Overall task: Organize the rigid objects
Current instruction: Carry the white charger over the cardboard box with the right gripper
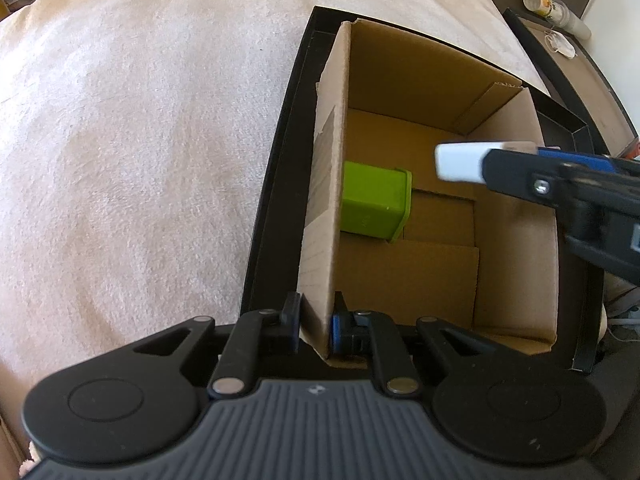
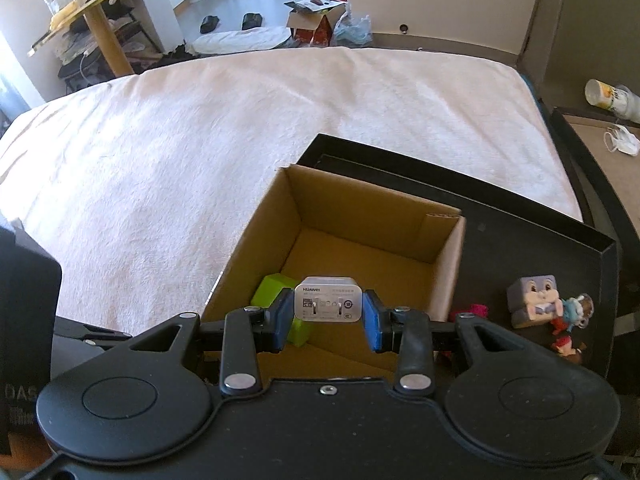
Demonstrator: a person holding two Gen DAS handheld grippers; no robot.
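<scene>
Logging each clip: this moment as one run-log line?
left gripper: shut on cardboard box wall | right gripper: holds white charger over box | green block inside

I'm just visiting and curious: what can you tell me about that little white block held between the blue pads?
The small white plastic charger block is a rounded cube whose grey label face, printed HUAWEI with two flat metal prongs, faces the right wrist camera. The right gripper holds it by its two sides, above the open brown cardboard box, near the green plastic cube lying inside. Nothing else touches it.

A home bedroom: a blanket-covered bed, slippers and cartons on the floor.
</scene>
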